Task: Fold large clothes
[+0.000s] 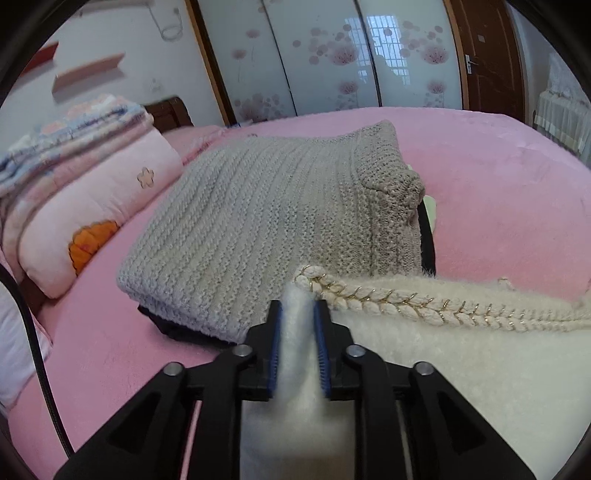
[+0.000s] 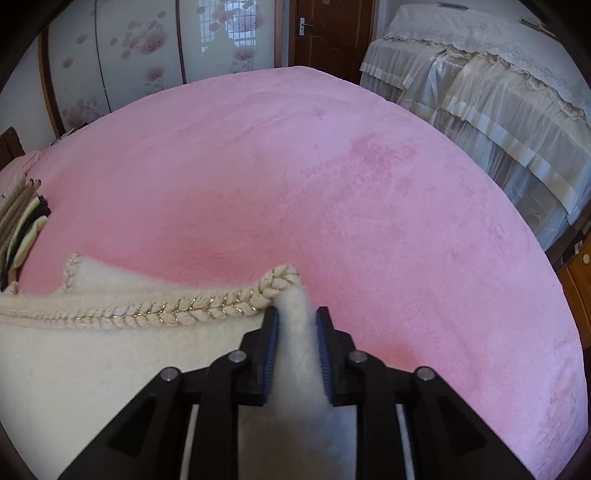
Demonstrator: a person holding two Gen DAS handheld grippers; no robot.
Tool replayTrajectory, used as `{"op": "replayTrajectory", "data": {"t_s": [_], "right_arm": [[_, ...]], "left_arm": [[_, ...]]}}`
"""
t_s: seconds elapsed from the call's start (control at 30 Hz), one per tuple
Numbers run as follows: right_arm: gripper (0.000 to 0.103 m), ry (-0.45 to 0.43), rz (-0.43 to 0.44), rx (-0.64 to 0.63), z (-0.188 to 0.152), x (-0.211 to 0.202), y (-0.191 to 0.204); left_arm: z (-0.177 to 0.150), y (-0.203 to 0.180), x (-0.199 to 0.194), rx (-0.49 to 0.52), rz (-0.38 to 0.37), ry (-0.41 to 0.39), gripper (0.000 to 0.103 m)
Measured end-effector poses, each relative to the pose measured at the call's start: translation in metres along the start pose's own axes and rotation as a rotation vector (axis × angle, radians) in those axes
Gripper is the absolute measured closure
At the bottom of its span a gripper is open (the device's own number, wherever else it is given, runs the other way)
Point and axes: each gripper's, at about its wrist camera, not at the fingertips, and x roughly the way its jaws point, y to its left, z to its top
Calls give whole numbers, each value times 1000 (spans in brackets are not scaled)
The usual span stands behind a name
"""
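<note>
- Both grippers hold the same white fluffy garment (image 1: 461,369). Our left gripper (image 1: 298,317) has a fold of the white fabric between its blue pads (image 1: 276,332), and the fabric fills the gap from pad to pad, so we read it as a pinch on the cloth.
- Our right gripper (image 2: 297,321) has a fold of the same garment between its blue pads too. The left pad touches the fabric; at the tip of the right pad a thin gap shows, but lower down the cloth reaches it.
- We use the pink bed cover (image 2: 332,166) as our landmark. The white garment lies on its near part, and the grippers take it at two corners of its far edge.
- Along this far edge runs a cream braided trim (image 1: 424,306) with a thin gold thread in it. In the right wrist view the trim (image 2: 177,310) runs from the right gripper away to the left.
- On the bed cover, beyond the left gripper, sits a stack of folded clothes. Its top piece is a grey knitted sweater (image 1: 266,221), folded flat, and under it we see a dark layer (image 1: 173,328).
- At the left side of the bed cover, beside the stack, lies a pink folded quilt (image 1: 92,206) with an orange patch.
- Beyond the far edge of the bed cover stand sliding wardrobe doors (image 1: 321,55) with pink flowers, and a brown door (image 2: 332,33).
- To the right of the bed cover stands furniture under a cream lace cover (image 2: 487,92).
</note>
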Motion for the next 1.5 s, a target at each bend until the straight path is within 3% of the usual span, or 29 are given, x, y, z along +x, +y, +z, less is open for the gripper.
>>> {"op": "replayTrajectory", "data": {"t_s": [0.13, 0.23, 0.4, 0.47, 0.63, 0.77, 0.9, 1.03, 1.13, 1.17, 1.3, 1.4, 1.47, 1.5], "right_arm": [[75, -52, 83, 66, 2, -51, -12], [75, -93, 138, 49, 0, -97, -4], [72, -138, 222, -43, -18, -172, 39], [60, -135, 258, -70, -30, -195, 60], [58, -122, 366, -151, -67, -227, 112], [58, -90, 400, -159, -108, -215, 139], [58, -16, 414, -145, -148, -176, 145], [58, 48, 345, -151, -176, -143, 134], [60, 34, 320, -109, -183, -131, 102], [60, 21, 294, -101, -183, -129, 90], [60, -17, 114, -65, -186, -120, 29], [65, -16, 111, 16, -189, -117, -13], [79, -14, 122, 53, -191, -118, -28], [80, -14, 131, 68, -193, -118, -32]], "left_arm": [[10, 23, -25, -66, -112, 75, 76], [16, 35, -63, -83, -188, 111, 73], [15, 37, -145, -39, -264, 95, 53], [12, 38, -174, -35, -313, 90, 50], [-17, 17, -220, 24, -369, 81, 38], [-60, -10, -224, 68, -319, 40, 38], [-103, -30, -199, 28, -317, 80, 38], [-138, -37, -160, 19, -212, 121, 39], [-154, -24, -134, 3, -148, 170, 37], [-158, -16, -130, -22, -157, 167, 37], [-167, 15, -127, -60, -131, 150, 37], [-173, 30, -127, -72, -103, 144, 37], [-177, 37, -126, -85, -107, 138, 37], [-179, 38, -126, -87, -107, 133, 37]]}}
